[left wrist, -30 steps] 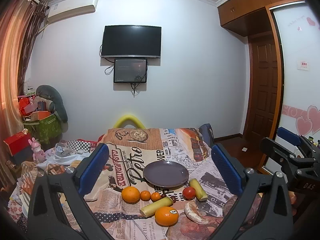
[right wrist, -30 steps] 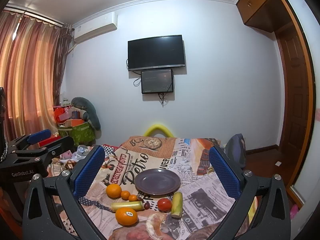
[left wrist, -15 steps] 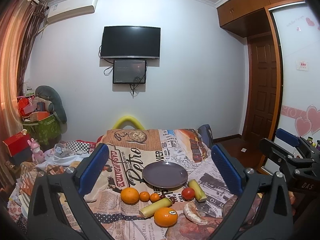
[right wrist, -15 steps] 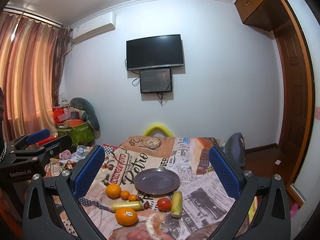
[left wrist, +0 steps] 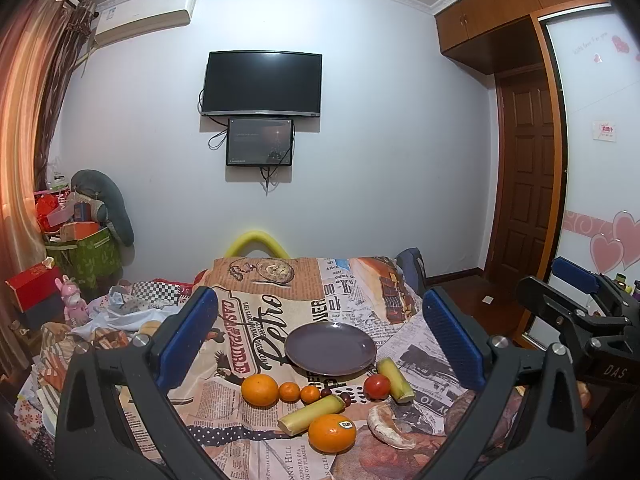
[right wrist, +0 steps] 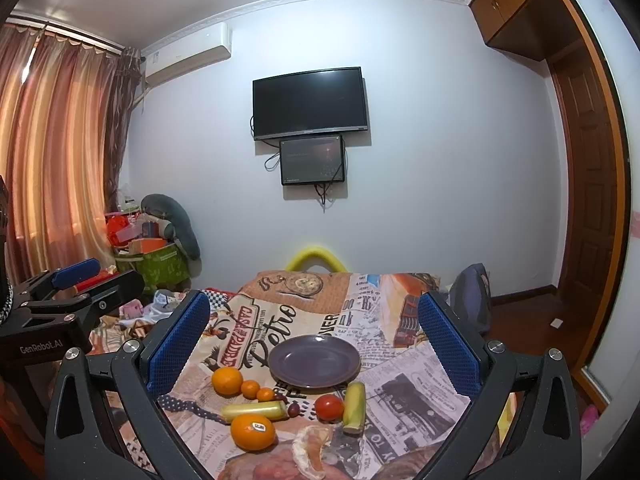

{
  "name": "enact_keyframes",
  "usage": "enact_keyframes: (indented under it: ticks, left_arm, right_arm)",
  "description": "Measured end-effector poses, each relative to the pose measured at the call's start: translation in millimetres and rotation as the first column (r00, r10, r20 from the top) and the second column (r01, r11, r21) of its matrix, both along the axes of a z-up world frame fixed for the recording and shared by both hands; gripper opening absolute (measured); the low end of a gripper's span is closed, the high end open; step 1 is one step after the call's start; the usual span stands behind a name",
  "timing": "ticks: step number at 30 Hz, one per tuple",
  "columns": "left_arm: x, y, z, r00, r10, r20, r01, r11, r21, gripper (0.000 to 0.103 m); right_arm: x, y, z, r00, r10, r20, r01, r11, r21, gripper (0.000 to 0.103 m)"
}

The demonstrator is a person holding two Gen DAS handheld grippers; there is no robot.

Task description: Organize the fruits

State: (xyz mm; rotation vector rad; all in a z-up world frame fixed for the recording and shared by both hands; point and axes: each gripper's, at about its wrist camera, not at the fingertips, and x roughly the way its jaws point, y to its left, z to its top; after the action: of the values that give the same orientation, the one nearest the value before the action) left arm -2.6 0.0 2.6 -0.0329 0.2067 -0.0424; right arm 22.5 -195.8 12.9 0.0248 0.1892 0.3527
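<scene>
Plate [left wrist: 330,349] on tablecloth [left wrist: 256,320], fruits in a row just before it, television [left wrist: 262,83] on wall behind.

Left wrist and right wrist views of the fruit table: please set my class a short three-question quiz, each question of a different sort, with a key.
1. True or false: the round purple plate has fruit on it.
2. Which lies nearest the camera? A) the red tomato B) the large orange with a sticker C) the plate
3. Fill in: both tongs, left and right, stand ____ and hold nothing.

Key: 1 false, the plate is bare. 2 B. 3 open.
</scene>
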Motion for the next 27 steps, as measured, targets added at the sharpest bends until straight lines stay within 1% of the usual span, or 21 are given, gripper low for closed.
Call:
enact_keyframes:
  ticks: [27]
  left_arm:
    - [3.6,1.6,-4.6,1.000,0.004,-0.009,-0.004,1.000,-0.006,0.103]
  right_arm:
    - [-0.4,1.3,-0.9,1.000,0.007,-0.002,-0.007,1.000,-0.003,0.103]
